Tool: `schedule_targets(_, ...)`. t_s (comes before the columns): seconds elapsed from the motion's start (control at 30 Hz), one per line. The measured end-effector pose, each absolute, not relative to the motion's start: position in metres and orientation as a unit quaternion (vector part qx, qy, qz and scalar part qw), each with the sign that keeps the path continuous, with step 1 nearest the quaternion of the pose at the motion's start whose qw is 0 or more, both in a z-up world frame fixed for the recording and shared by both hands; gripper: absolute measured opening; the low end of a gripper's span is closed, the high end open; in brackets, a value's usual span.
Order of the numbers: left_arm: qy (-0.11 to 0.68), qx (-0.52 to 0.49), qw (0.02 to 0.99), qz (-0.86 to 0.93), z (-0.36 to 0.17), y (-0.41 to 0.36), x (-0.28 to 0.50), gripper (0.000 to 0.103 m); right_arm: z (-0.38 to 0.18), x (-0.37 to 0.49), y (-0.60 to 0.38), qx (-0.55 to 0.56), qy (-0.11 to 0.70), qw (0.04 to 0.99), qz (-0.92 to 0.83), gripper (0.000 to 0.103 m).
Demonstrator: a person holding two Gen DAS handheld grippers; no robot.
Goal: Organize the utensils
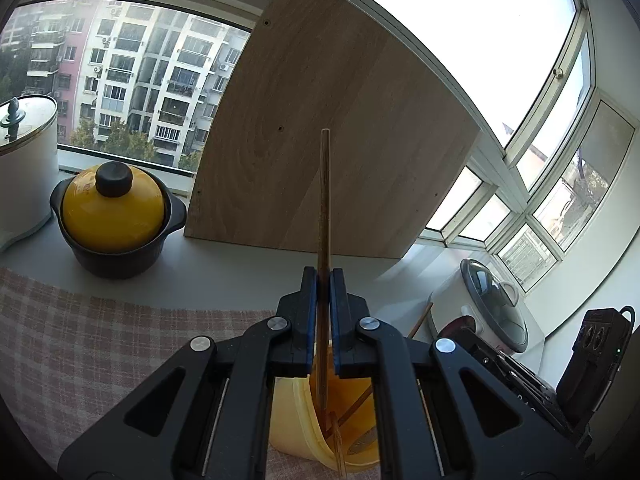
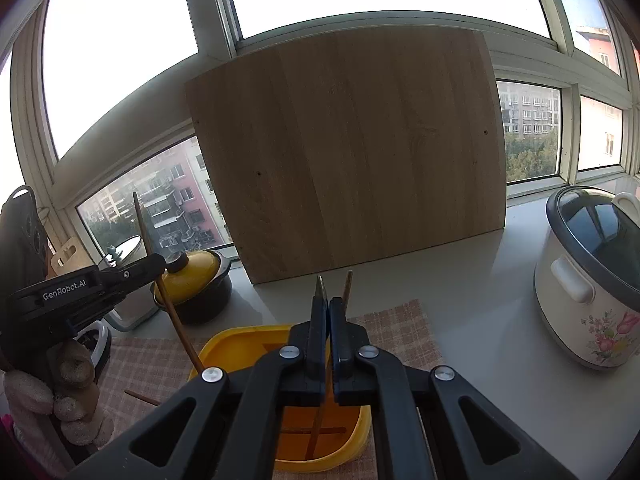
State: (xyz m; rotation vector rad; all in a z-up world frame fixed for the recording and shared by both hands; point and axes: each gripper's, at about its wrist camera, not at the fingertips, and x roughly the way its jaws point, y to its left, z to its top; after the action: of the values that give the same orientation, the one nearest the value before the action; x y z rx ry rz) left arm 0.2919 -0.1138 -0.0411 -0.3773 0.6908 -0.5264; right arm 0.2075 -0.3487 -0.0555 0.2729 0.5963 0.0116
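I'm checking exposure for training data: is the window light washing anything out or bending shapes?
Left wrist view: the sky panes are blown out white, and the tall wooden board bows from fisheye. Right wrist view: the upper panes are equally white, leaving the yellow plastic container and black right gripper dim but readable.

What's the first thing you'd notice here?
Probably the big wooden board leaning against the window. Then the two tongs, left and right, each pinching a chopstick above the yellow tub, and the yellow-lidded pot on the left.
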Motion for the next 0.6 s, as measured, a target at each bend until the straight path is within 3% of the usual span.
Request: schedule_targets(0.6,0.344,-0.129,0.894,-0.257,-0.047,-0.12,0.271,0.003,-0.066,0.201,-0.347,0.142,0.317,0.937,0.025,0.002)
